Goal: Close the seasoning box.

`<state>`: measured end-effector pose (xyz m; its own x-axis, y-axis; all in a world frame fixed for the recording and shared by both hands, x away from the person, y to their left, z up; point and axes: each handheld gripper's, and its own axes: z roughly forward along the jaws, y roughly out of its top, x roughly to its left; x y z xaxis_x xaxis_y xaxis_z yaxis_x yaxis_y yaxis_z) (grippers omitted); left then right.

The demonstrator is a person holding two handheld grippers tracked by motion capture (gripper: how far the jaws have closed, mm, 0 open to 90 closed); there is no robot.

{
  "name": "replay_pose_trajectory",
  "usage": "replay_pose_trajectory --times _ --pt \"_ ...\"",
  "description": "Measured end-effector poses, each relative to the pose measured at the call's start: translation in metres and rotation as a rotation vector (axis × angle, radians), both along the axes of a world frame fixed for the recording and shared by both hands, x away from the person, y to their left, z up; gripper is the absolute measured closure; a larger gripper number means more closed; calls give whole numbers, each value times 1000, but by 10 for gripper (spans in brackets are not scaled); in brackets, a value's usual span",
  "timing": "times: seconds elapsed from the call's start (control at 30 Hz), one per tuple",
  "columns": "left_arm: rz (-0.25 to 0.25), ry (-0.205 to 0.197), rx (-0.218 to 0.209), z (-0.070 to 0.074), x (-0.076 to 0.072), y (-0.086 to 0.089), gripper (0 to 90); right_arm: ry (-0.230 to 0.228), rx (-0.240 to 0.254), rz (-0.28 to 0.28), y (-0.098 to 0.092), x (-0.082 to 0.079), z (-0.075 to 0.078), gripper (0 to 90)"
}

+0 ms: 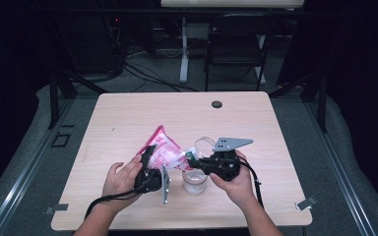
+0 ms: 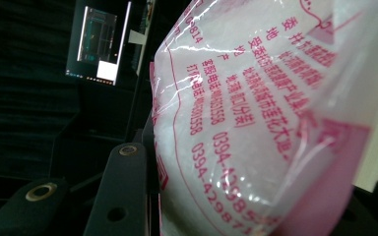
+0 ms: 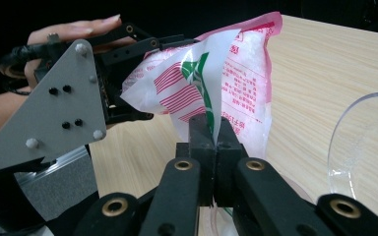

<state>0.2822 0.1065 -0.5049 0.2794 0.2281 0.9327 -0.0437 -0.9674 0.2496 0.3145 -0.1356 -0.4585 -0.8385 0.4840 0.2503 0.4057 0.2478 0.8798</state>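
Bag of white granules, pink-printed plastic, is held tilted above the worktop between both tongs. The left tongs pinch its filled body, bearing the weight. The right tongs, pressed together, nip the bag's lower corner flap, probably to steer it as a spout. A clear plastic cup stands just below that corner, apparently to catch the contents. Its clear lid lies near the cup.

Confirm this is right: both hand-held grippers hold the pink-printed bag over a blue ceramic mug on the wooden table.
Not quite. Under the bag stands a clear plastic cup, not a blue mug, as the high view shows. Both the left hand-held gripper and right hand-held gripper do grip the bag.
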Motion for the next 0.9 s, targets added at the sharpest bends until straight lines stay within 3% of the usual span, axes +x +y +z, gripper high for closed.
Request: replay_pose_trajectory --times 0.1,0.3,0.47,0.63,0.9 --pt "-1 0 45 3 -1 1 624 -6 -11 5 2 -1 0 900" --pt "-16 -4 95 11 -1 -2 625 -10 -5 2 0 -1 1 900" --pt "-18 0 102 13 -2 -5 626 -13 -2 9 -3 -1 2 900" --pt "-35 -21 139 17 -3 -7 627 -25 -4 15 -5 -2 4 900" --pt "-50 -35 153 17 -5 -9 629 -32 -9 14 -6 -3 5 900"
